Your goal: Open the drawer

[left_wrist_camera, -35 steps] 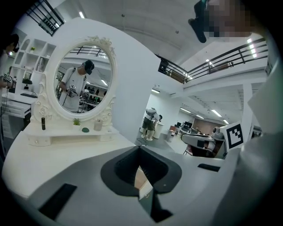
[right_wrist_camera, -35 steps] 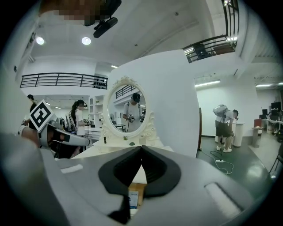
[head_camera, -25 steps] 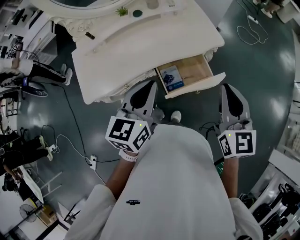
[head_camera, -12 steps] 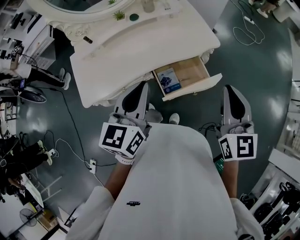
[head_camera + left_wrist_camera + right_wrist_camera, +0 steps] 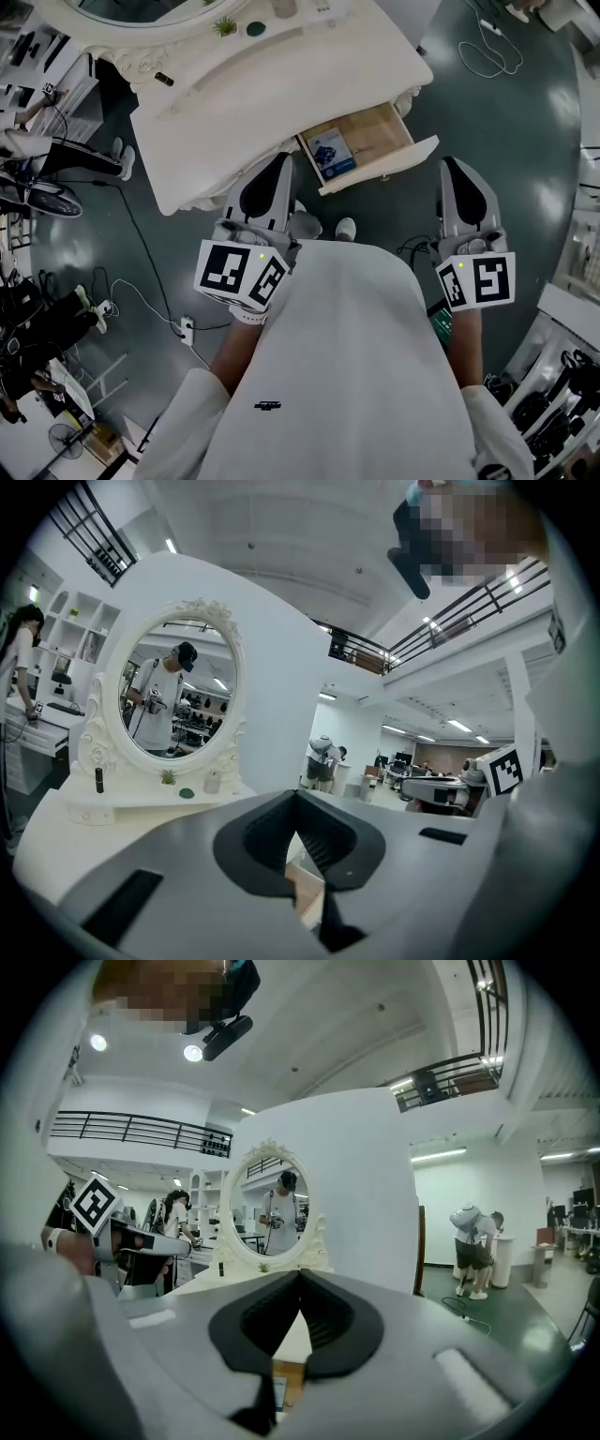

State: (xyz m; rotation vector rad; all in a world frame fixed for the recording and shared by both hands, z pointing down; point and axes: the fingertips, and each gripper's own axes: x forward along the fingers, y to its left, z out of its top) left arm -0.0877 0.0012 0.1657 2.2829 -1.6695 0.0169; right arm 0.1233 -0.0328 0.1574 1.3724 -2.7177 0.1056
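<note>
Dark floor (image 5: 525,122) spreads round a white surface (image 5: 281,84) with an oval mirror (image 5: 178,696) at its back. The drawer (image 5: 375,141) stands pulled well out of that surface, its wooden inside bare except for a blue booklet (image 5: 333,153) at the left end.

The left fingers (image 5: 279,161) are closed tip to tip with nothing between them, and the right fingers (image 5: 453,164) are closed and empty as well. Both are held close to the person's body. The drawer lies ahead of the fingers and between the two pairs, apart from both. Its front panel is nearer the left pair than the right.

Judging by how things lie, the pull looks done and the hands are off the drawer. If more travel is wanted, one pair of fingers would have to part, reach forward to the front panel, close on its edge or knob, and draw straight back. No view shows how much travel is left.
</note>
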